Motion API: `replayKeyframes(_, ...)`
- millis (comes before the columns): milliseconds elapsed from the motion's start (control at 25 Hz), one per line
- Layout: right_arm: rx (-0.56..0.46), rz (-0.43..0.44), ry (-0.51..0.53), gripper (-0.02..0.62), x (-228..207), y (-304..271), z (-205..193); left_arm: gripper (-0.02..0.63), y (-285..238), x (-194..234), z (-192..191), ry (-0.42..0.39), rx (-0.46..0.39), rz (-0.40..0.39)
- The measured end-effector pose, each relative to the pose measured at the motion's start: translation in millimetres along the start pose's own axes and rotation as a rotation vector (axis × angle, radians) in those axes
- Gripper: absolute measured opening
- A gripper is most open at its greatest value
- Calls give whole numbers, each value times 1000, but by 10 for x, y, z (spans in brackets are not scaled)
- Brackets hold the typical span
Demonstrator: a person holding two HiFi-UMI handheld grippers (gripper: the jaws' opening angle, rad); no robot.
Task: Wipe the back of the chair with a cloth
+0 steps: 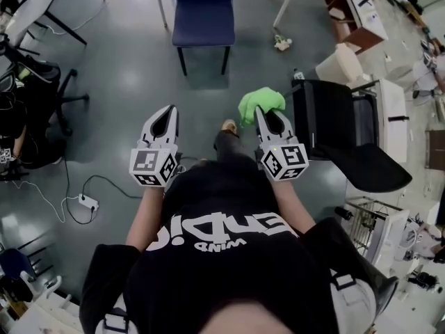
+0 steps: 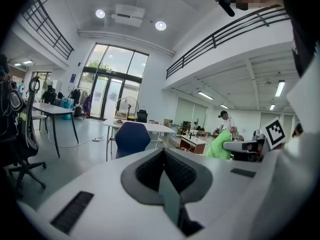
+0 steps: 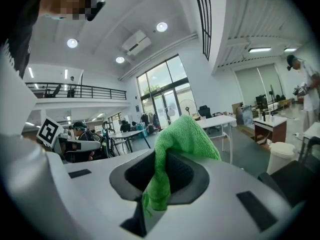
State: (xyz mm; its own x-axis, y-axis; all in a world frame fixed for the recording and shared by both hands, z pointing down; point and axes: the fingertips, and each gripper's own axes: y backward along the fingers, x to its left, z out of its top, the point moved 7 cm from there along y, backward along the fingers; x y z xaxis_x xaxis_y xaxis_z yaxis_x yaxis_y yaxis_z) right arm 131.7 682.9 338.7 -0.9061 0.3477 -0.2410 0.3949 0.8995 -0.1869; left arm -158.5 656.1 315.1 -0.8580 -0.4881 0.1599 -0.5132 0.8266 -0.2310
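Right gripper (image 1: 264,114) clenched on the green cloth (image 1: 261,101): soft, light, floppy, likely bunches when wiping. Left gripper (image 1: 167,114) clenched, empty. Black office chair (image 1: 325,120) sits just right.

The person wears a black short-sleeved T-shirt (image 1: 229,273) with bold white lettering (image 1: 222,232) printed across the front, dark trousers (image 1: 226,145) and a tan shoe (image 1: 228,125). The left white plastic gripper (image 1: 167,111) and the right white plastic gripper (image 1: 267,114) share one build. Each has a smooth, pale shell that narrows toward the jaws, with a dark grey teardrop-shaped recess in its top face. Inside the recess the jaws carry black ribbed pads (image 2: 150,171). Narrow black rectangular slots (image 2: 72,211) are set into the shell on either side. At the rear of each gripper sits a white cube (image 1: 153,167) bearing black-and-white square markers.
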Motion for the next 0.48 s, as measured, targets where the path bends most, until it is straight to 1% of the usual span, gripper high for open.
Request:
replayKeyframes(200, -8, 3, 2, 51, -171, -337, 47, -2, -322, 149, 19, 3, 1, 0)
replayKeyframes(480, 7, 20, 3, 51, -523, -1230, 293, -2, -1086, 610, 302, 13, 2, 9)
